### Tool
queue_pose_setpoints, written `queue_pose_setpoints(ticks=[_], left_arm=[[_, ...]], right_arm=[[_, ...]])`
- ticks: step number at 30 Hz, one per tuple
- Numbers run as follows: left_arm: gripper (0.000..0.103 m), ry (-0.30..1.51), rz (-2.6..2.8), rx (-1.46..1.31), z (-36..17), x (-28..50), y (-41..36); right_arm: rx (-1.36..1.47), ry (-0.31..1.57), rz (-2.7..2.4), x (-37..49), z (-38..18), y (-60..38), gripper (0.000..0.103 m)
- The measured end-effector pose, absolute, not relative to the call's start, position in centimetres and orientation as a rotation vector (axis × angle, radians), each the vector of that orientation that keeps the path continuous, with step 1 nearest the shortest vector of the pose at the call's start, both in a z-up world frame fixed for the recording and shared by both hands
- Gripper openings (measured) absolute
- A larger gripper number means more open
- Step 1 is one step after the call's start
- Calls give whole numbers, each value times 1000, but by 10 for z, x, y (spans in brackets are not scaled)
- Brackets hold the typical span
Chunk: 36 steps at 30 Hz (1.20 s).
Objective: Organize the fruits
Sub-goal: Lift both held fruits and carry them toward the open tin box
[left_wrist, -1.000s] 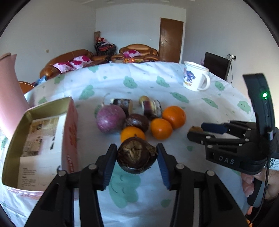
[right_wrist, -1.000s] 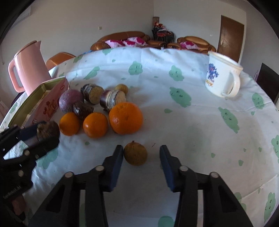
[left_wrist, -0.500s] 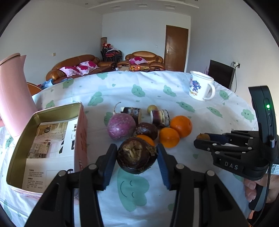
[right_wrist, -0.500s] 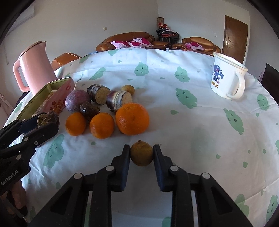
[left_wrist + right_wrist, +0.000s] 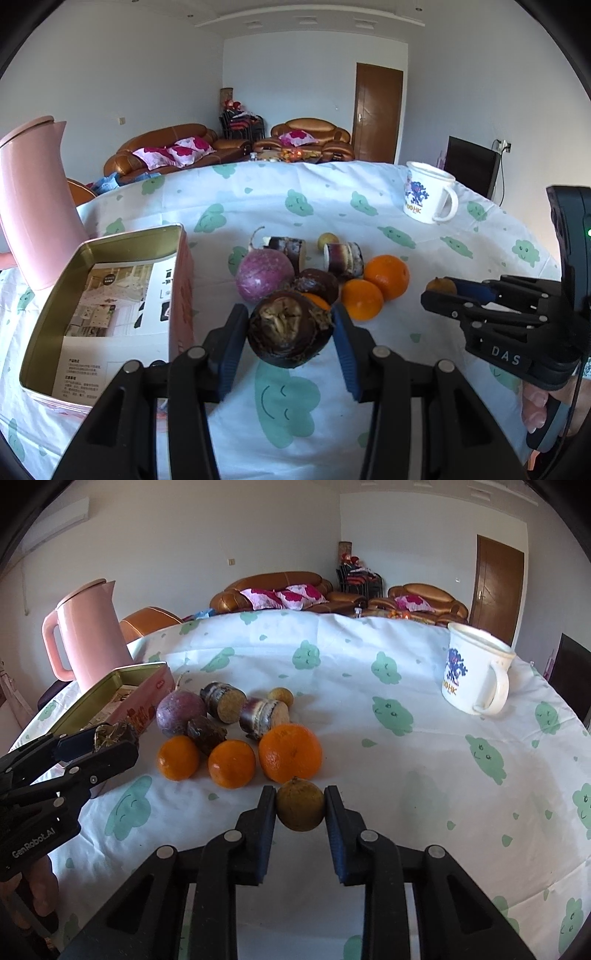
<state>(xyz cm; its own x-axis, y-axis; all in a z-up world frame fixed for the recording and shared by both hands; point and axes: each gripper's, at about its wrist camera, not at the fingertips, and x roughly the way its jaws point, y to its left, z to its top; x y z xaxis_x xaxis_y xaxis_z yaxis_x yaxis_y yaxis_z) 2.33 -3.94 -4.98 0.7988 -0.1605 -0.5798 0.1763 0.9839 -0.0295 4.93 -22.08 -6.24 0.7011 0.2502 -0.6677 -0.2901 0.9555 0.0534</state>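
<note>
Fruits are held in both grippers: a dark, wrinkled fruit [image 5: 289, 334] is clamped by the left gripper [image 5: 289, 343] just beside the open tin box [image 5: 110, 243], above the tablecloth [image 5: 406, 746]. It could be dropped short against the tin's rim. A small brown fruit [image 5: 300, 805] is pinched narrowly between the right gripper's [image 5: 300, 814] pads, near the large orange [image 5: 290, 752], and could roll out.

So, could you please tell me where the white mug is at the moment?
The white mug stands upright on the far right of the table, well apart from the fruit; in the left wrist view it is again at the back right, beyond the oranges.
</note>
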Motion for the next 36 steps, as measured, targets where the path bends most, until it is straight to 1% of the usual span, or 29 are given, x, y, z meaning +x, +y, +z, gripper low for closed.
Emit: queue_pose_setpoints(ticks=[36], left_arm=[[48, 498, -139, 21, -39, 3, -33]], right_arm=[[-68, 524, 320, 16, -41, -224, 28]])
